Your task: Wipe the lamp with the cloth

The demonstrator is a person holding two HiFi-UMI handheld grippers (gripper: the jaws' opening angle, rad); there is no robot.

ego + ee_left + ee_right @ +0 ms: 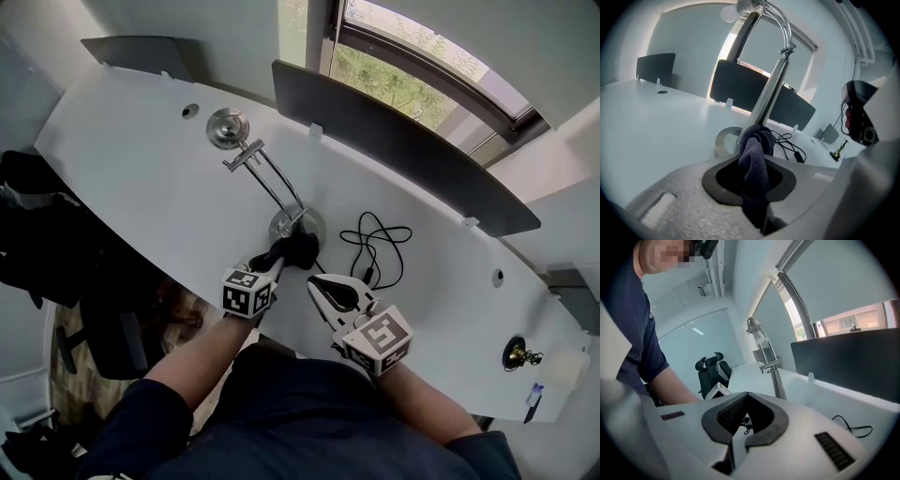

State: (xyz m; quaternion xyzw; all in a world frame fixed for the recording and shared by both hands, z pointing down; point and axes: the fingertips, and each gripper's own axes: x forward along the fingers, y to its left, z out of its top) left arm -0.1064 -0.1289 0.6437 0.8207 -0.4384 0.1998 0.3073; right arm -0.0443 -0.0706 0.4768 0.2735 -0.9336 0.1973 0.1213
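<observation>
The left gripper (pixel 754 183) clenches a dark blue knitted cloth (pixel 755 157) right at the chrome tubular lamp (pixel 771 91) dead ahead, stem slanting up and away. The right gripper (pixel 740 422), closed on nothing, hangs farther off.

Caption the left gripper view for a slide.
Left gripper shut on the dark cloth, holding it against the lamp stem just above the base.

Bright, soft daylight; fisheye-warped, darkly vignetted edges.
</observation>
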